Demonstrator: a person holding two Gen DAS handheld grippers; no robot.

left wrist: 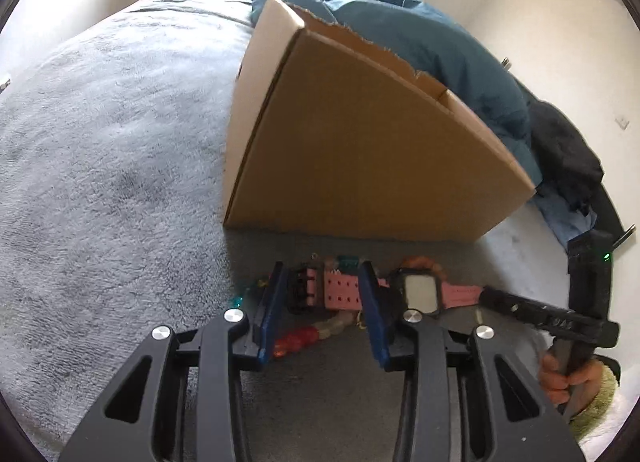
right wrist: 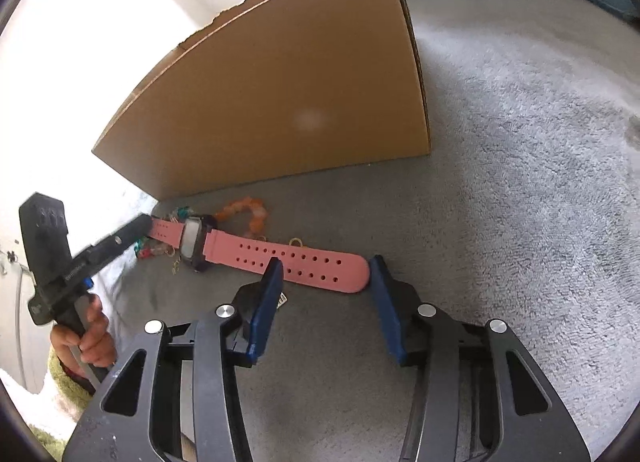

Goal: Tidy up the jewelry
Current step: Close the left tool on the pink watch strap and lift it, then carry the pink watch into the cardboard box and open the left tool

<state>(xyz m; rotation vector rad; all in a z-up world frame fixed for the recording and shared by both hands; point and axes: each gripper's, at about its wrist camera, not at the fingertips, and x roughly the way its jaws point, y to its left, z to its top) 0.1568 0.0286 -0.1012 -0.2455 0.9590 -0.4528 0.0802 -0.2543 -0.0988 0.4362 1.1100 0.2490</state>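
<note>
Left claw [left wrist: 324, 278] spread wide above the grey blanket [left wrist: 100, 181], gripping nothing; pink watch [left wrist: 416, 292] lying flat just ahead of the tips, its perforated strap running across the gap between the two blue pads and its dark-framed face just beyond the right-hand pad. Under and behind the strap, a loose jumble of beaded jewelry [left wrist: 316, 332] — red and pale beads nearest the claw, teal and orange pieces further off. Straight ahead past the watch, a cardboard box [left wrist: 360, 141] standing on the bed, with a blue quilt [left wrist: 420, 33] heaped behind it. Right claw [right wrist: 326, 260] likewise spread wide and empty, low over the same blanket, the rounded tip of the pink strap [right wrist: 304, 266] lying between its pads; whether either pad touches the strap, cannot tell. Further ahead and to the left of this claw, the watch face, an orange bead bracelet [right wrist: 250, 215] curled just behind it, and more small beads beside the far strap end. Other claw seen reaching in at that far end, hand [right wrist: 90, 336] wrapped round its handle — contact with the strap unclear.
</note>
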